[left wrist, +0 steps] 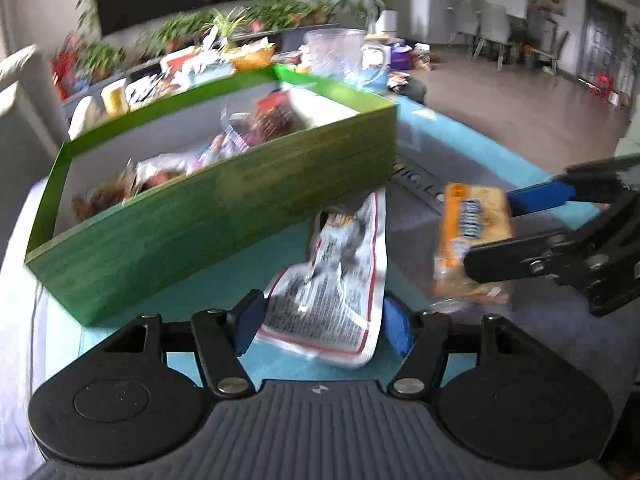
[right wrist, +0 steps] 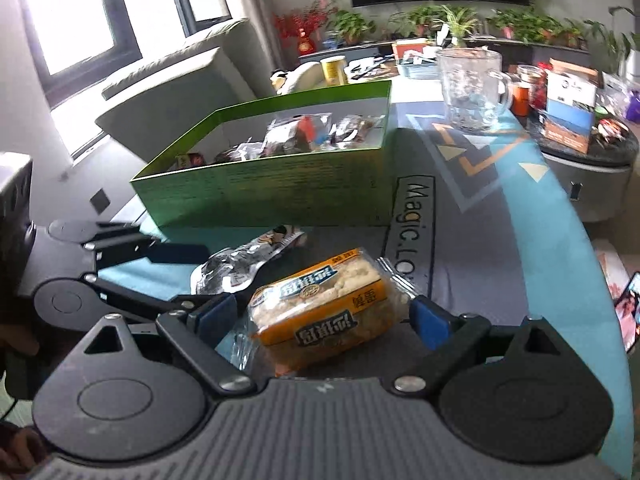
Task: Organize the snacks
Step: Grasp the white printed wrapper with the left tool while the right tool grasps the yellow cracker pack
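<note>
Left tongs [left wrist: 322, 326] were spread, blue pads either side of the near end of a white printed packet [left wrist: 334, 280] lying on the surface [left wrist: 500, 168]; the pads did not seem to press it, though blur made contact hard to judge. The packet's far end reached the near wall of the green box [left wrist: 224, 216]. The box sat far left on the surface, full of assorted wrapped snacks [left wrist: 256, 128].

Right tongs [right wrist: 320, 322] were spread wide around an orange cracker pack [right wrist: 324, 304], with the right pad at the pack's end and a gap showing at the left pad; the pack rested on the surface, right of the packet. In the left view the right tongs came in from the right, one finger across the pack's front.

A clear glass mug [right wrist: 472, 88] stood far right of the box. Clutter and potted plants [right wrist: 452, 20] lined the far side.
</note>
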Tool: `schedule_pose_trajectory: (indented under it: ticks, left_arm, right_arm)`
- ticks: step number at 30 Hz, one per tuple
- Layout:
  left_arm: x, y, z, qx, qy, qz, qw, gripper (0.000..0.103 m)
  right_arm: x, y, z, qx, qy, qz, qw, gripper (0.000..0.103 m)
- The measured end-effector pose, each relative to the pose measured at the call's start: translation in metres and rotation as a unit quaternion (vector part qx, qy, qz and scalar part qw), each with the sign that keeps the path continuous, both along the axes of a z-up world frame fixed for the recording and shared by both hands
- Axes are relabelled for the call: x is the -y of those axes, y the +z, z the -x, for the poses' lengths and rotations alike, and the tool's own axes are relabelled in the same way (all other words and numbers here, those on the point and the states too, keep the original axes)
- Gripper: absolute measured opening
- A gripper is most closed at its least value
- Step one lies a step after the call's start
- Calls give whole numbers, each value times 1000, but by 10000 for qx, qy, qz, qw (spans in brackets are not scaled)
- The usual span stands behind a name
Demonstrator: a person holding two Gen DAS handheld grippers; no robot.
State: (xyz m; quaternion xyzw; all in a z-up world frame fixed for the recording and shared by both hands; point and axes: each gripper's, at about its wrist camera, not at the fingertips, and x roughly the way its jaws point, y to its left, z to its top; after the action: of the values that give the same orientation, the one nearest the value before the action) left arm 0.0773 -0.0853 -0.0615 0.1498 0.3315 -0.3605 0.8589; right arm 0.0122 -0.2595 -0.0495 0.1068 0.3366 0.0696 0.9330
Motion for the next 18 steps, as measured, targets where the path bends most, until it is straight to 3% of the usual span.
schedule_pose_trajectory:
  ticks: [5,13,18]
  left_arm:
    - [-7,3,-4,-165,219,231,9994,59]
    - [0,12,-4,191,114,291,9993,59]
    - [1,18,-10,314,-188,241,9990,60]
  right_arm:
    - [8,2,11,99,-321,-211,9992,97]
    - [12,5,17,-111,-598,-619,9962,98]
    - [10,4,13,-337,-737,-984,9918,98]
